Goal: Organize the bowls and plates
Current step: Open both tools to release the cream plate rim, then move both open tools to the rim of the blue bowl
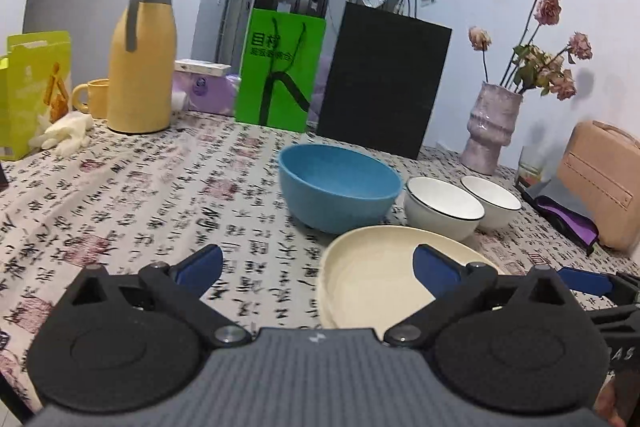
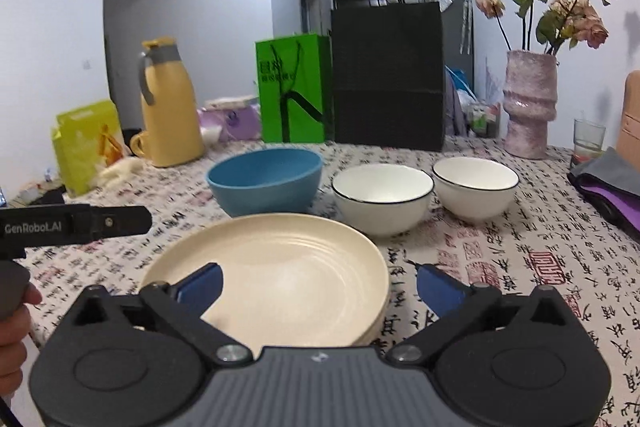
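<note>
Both tools are seen wide open, nothing between the blue pads. The left tool (image 1: 318, 263) is held over the bench (image 1: 132, 195), its right pad over the left rim of the cream plate (image 1: 372, 267). The right tool (image 2: 320, 285) is held above the same plate, left pad over its near part, right pad over the cloth at approx. 3 o'clock of it. The plate looks stacked on another one, judged by its double edge. The blue bowl (image 2: 266, 179) is found at 12 o'clock of the plate, w/ two white bowls, the nearer (image 2: 382, 197) and the farther (image 2: 476, 187), at approx. 1–2 o'clock, standing close side by side. A yellow jug (image 2: 170, 107) stands at 10 o'clock
</note>
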The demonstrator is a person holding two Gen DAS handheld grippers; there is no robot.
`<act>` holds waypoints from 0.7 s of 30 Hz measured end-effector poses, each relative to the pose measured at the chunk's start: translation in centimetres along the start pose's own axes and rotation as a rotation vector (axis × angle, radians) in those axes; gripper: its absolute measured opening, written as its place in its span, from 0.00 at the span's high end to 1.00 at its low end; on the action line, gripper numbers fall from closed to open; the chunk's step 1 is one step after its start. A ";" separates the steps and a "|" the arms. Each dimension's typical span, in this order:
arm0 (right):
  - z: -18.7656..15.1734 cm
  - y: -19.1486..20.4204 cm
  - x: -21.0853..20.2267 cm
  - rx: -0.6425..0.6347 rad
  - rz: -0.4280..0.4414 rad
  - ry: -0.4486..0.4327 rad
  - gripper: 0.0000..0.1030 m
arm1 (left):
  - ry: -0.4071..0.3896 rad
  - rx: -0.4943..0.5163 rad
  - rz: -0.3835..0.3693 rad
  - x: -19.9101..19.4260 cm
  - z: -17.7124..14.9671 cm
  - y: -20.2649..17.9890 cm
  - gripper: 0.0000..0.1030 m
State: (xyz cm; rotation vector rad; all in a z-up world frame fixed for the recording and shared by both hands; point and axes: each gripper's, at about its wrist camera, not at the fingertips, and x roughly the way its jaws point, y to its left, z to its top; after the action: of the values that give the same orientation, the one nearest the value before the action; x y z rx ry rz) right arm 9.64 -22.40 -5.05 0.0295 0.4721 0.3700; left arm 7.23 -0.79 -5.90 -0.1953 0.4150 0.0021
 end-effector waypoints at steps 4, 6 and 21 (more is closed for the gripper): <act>-0.3 -0.2 -0.3 0.033 0.021 -0.028 0.00 | -0.021 -0.013 0.019 -0.8 -0.4 1.5 0.00; -0.3 -0.2 -0.4 0.043 0.023 -0.035 0.00 | -0.031 -0.022 0.028 -1.3 -0.8 2.3 0.00; 0.4 0.1 0.2 0.059 0.037 -0.045 0.00 | -0.093 -0.043 0.119 -4.5 -1.5 6.8 0.00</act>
State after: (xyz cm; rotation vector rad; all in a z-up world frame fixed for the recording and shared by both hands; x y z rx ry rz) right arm 9.90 -22.21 -4.78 0.1042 0.4383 0.3909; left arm 2.22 5.77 -6.71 -0.2115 0.3340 0.1367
